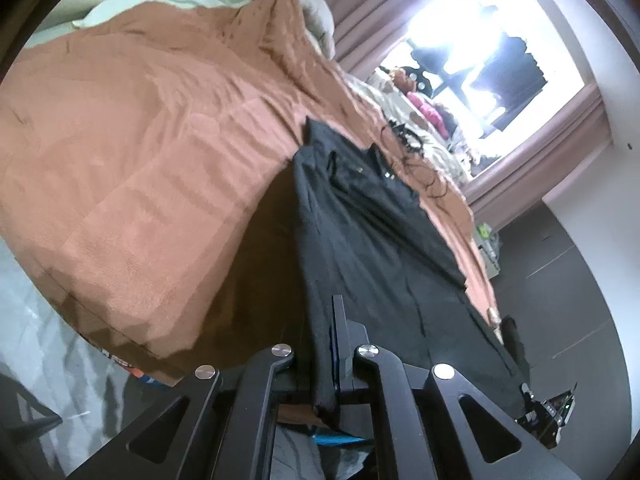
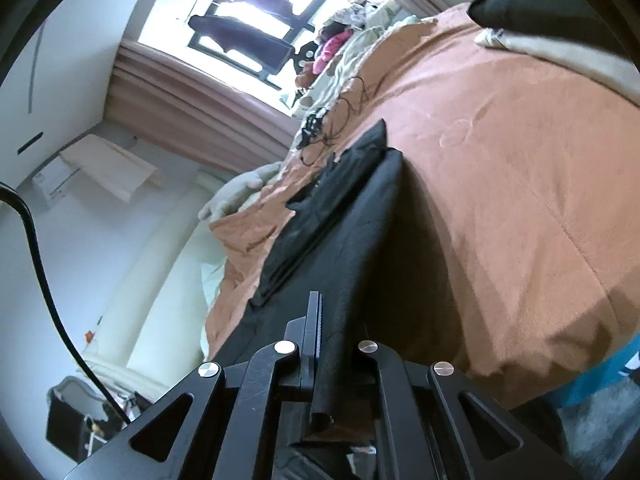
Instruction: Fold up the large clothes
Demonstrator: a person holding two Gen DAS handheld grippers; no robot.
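Note:
A large black garment (image 1: 360, 232) lies stretched across a bed with a rust-orange cover (image 1: 140, 140); its collar and small buttons sit at the far end. My left gripper (image 1: 334, 320) is shut on the garment's near edge, which hangs lifted off the bed. In the right wrist view the same black garment (image 2: 340, 216) runs away from me, partly doubled over itself. My right gripper (image 2: 326, 320) is shut on another part of its near edge, and a pinched strip of cloth drops down between the fingers.
Black cables (image 2: 352, 96) and a pile of mixed clothes (image 1: 428, 112) lie at the bed's far end, under a bright window with mauve curtains (image 2: 192, 100). A pale pillow (image 1: 160, 0) rests at one side. Dark floor (image 1: 568, 280) borders the bed.

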